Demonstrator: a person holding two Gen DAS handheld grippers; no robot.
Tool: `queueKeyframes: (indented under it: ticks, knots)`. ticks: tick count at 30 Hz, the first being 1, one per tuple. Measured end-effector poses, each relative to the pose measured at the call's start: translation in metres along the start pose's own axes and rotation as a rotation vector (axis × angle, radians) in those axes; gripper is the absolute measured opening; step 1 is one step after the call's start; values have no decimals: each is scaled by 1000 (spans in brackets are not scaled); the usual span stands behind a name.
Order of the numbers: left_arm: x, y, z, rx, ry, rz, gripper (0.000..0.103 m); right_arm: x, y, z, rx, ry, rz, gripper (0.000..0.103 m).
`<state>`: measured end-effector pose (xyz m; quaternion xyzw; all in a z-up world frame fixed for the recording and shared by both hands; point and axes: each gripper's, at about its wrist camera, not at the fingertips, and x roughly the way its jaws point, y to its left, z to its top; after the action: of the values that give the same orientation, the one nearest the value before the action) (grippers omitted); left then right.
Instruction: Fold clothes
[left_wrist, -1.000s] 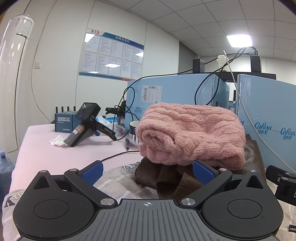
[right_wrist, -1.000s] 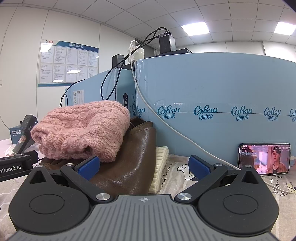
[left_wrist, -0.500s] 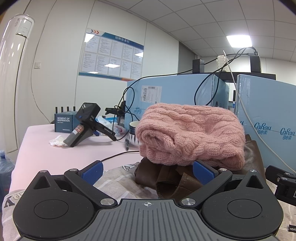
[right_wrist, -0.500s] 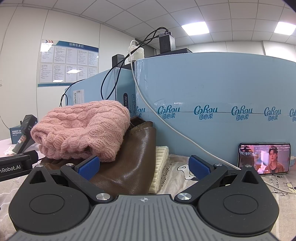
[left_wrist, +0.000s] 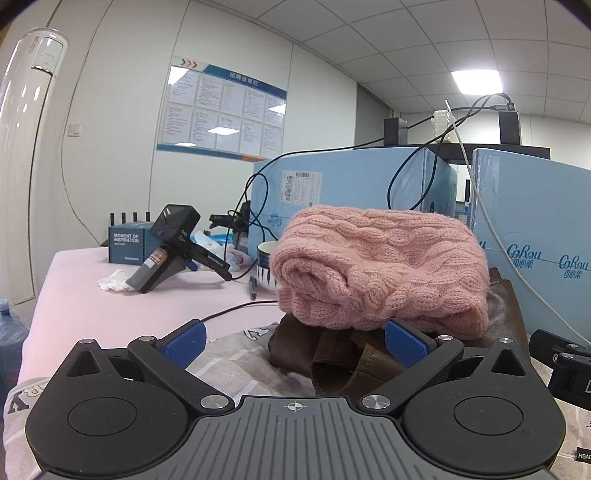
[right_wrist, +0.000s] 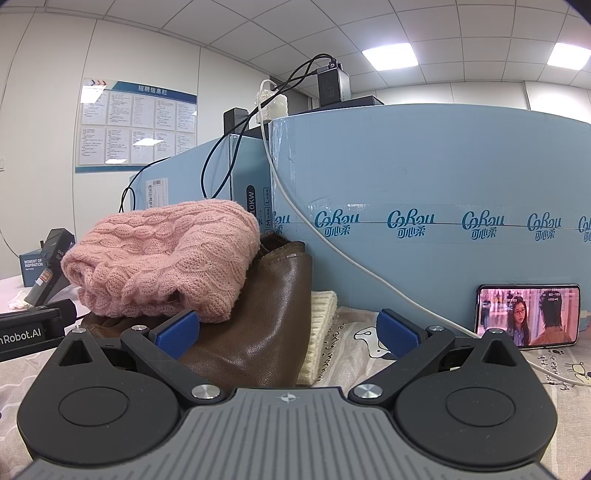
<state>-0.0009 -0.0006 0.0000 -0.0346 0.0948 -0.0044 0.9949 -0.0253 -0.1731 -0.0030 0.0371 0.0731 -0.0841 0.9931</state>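
A folded pink cable-knit sweater (left_wrist: 380, 266) lies on top of a folded brown leather garment (left_wrist: 332, 354), on a patterned sheet. Both show in the right wrist view too: the sweater (right_wrist: 166, 258) and the leather garment (right_wrist: 266, 314), with a cream knit piece (right_wrist: 321, 332) tucked beside it. My left gripper (left_wrist: 295, 339) is open and empty, low in front of the stack. My right gripper (right_wrist: 288, 332) is open and empty, just short of the leather garment. The right gripper's body shows at the right edge of the left wrist view (left_wrist: 561, 358).
Light blue cardboard boxes (right_wrist: 424, 229) stand close behind the stack, with cables hanging over them. A phone (right_wrist: 528, 314) playing video leans on the box at right. On the pink table (left_wrist: 92, 295) sit a black handheld device (left_wrist: 166, 247), a small box, tissue and a bowl (left_wrist: 266, 262).
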Motion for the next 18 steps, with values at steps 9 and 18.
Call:
queueKeyframes:
  ticks: [9, 18]
  knots:
    - [0, 0, 0, 0, 0, 0, 103, 0, 0, 0, 2, -2, 2, 103]
    - [1, 0, 0, 2, 1, 0, 103, 0, -1, 0, 5, -3, 5, 103]
